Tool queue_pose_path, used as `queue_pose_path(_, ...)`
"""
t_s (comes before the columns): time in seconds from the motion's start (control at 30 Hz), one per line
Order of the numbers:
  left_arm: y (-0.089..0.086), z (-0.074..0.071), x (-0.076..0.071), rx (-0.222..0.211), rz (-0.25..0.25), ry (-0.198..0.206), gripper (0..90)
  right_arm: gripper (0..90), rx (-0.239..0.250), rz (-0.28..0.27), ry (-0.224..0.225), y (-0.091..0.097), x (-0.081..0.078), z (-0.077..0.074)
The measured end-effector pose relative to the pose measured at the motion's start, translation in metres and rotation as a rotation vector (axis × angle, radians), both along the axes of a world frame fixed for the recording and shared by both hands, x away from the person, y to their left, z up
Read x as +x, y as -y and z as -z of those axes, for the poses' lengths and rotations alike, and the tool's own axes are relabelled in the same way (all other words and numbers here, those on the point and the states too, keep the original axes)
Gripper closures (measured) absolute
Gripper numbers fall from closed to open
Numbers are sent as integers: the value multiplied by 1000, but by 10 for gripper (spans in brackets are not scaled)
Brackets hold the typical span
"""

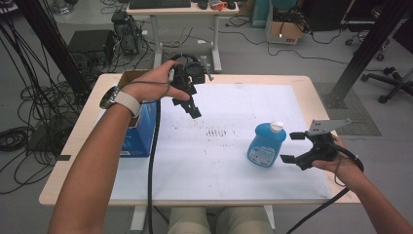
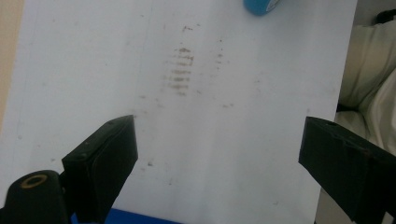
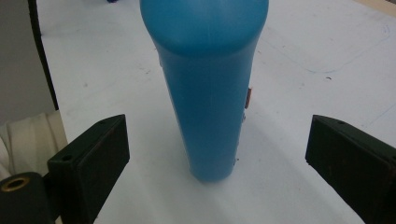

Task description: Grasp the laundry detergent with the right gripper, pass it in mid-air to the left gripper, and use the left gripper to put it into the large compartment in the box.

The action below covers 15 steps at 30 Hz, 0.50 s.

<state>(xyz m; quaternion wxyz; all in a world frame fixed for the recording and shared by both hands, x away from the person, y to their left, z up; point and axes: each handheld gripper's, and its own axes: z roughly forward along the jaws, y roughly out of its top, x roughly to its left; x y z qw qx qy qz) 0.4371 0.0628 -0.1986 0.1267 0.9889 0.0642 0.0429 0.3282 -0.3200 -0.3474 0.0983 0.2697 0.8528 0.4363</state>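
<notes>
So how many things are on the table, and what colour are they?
Blue bottle with a white cap: 1
Blue box at the table's left edge: 1
Black grippers held above the table, jaws open: 2, the left gripper and the right gripper
Total: 4 things, 2 blue and 2 black.

Lighting was even, soft and slightly dim, the white mat (image 1: 229, 161) showing no glare and faint shadows; both gripper views were soft-focused, the blue bottle (image 3: 208, 93) blurred close up.
</notes>
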Motion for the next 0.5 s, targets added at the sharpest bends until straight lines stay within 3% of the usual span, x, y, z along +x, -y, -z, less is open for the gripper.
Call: queue_pose_path(0.5,-2,0,0,-4,-4,2,119,63,4,-2,1,-2,1,0)
